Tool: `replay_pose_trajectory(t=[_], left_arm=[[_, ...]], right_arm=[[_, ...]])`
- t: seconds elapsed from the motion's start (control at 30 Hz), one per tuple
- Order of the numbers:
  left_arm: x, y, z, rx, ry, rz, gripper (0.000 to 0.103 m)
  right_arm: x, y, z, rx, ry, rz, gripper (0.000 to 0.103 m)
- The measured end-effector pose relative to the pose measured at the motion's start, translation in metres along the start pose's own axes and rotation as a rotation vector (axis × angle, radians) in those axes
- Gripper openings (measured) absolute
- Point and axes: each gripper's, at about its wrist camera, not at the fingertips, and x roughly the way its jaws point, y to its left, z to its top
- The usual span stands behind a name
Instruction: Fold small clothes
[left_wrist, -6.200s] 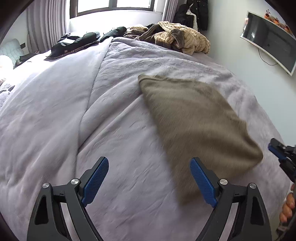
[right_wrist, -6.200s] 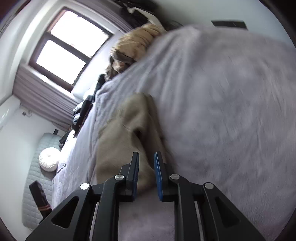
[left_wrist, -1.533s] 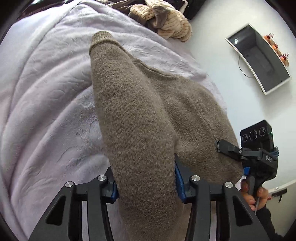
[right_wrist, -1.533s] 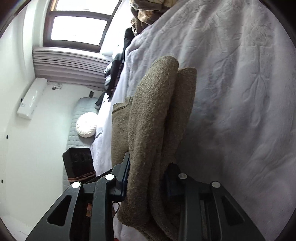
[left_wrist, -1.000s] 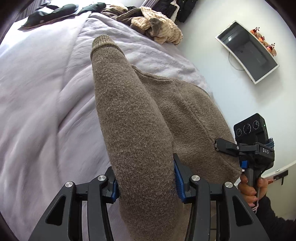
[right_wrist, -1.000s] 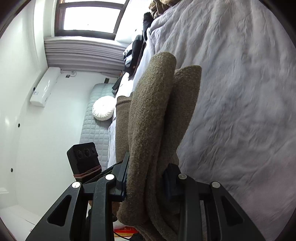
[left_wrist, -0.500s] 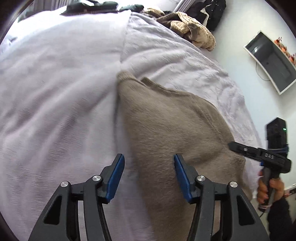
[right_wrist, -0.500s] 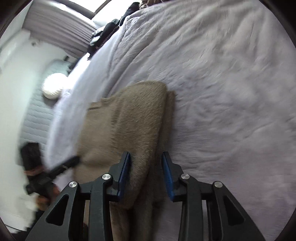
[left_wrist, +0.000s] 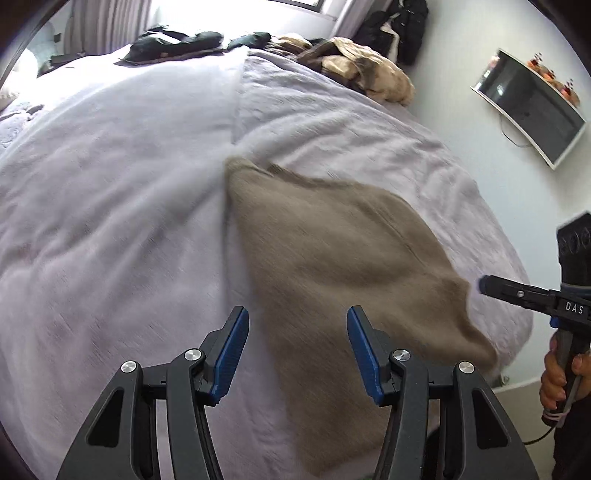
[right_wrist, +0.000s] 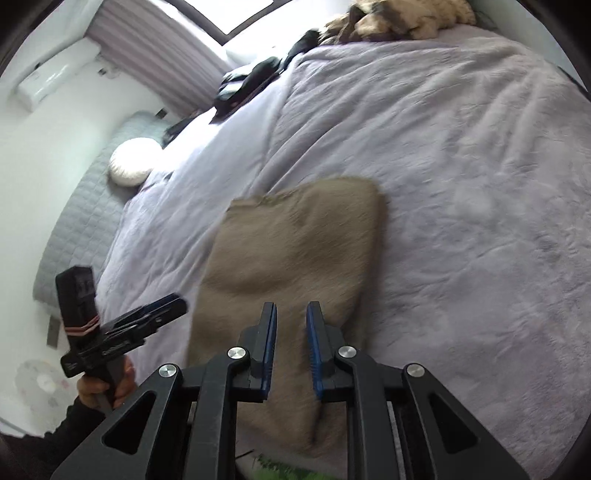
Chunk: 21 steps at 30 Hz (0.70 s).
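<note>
From the left wrist view, our left gripper (left_wrist: 297, 349) was spread wide with nothing in it, and the brown sweater (left_wrist: 332, 266) lay flat on the lilac bedspread (left_wrist: 110, 206) just ahead, running off to its right. Its long axis went away from the fingers – ribbed end farthest, near end by the bed's edge. The right gripper (left_wrist: 487, 286) hovered just off the sweater's right corner.

From the right wrist view, that gripper (right_wrist: 291, 350) had let go too – fingers parted a little, sweater directly ahead and below. Our worry: the near end looked like it overhung the bed edge, so the folded bundle could slide off or flop open.
</note>
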Motion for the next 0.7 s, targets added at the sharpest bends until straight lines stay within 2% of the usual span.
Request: replay_pose_trajectory(t=[0.03, 0.07, 0.1, 0.13, 0.17, 0.23, 0.3, 0.43, 0.5, 0.6, 0.7], left_arm=[[0.001, -0.003, -0.004, 0.003, 0.007, -0.005, 0.057], [0.002, -0.006, -0.010, 0.004, 0.017, -0.013, 0.057], [0.004, -0.007, -0.014, 0.005, 0.023, -0.017, 0.057], [0.004, -0.008, -0.018, 0.005, 0.027, -0.018, 0.057], [0.005, -0.009, -0.021, 0.004, 0.031, -0.018, 0.057], [0.006, -0.009, -0.026, -0.001, 0.038, -0.021, 0.057], [0.007, -0.011, -0.027, -0.006, 0.036, -0.024, 0.057], [0.005, -0.014, -0.034, 0.003, 0.019, -0.008, 0.057], [0.011, -0.011, -0.041, 0.002, 0.040, 0.005, 0.057], [0.022, -0.004, -0.052, -0.032, 0.074, -0.013, 0.057], [0.021, -0.001, -0.057, -0.050, 0.065, -0.018, 0.057]], right_arm=[[-0.002, 0.003, -0.005, -0.020, 0.012, -0.035, 0.021], [-0.001, 0.007, -0.008, -0.040, 0.018, -0.076, 0.031], [0.000, 0.009, -0.013, -0.060, 0.018, -0.129, 0.050], [-0.002, 0.009, -0.016, -0.064, 0.018, -0.141, 0.059], [0.000, 0.006, -0.018, -0.055, 0.025, -0.132, 0.063], [0.006, -0.005, -0.025, -0.012, 0.065, -0.096, 0.058], [0.018, -0.015, -0.028, 0.026, 0.100, -0.080, 0.010], [0.005, -0.024, -0.035, 0.076, 0.007, -0.051, 0.009], [0.006, -0.036, -0.039, 0.120, 0.008, -0.036, 0.009], [0.023, -0.062, -0.056, 0.207, 0.039, -0.019, 0.009], [0.024, -0.069, -0.065, 0.243, -0.005, 0.017, 0.009]])
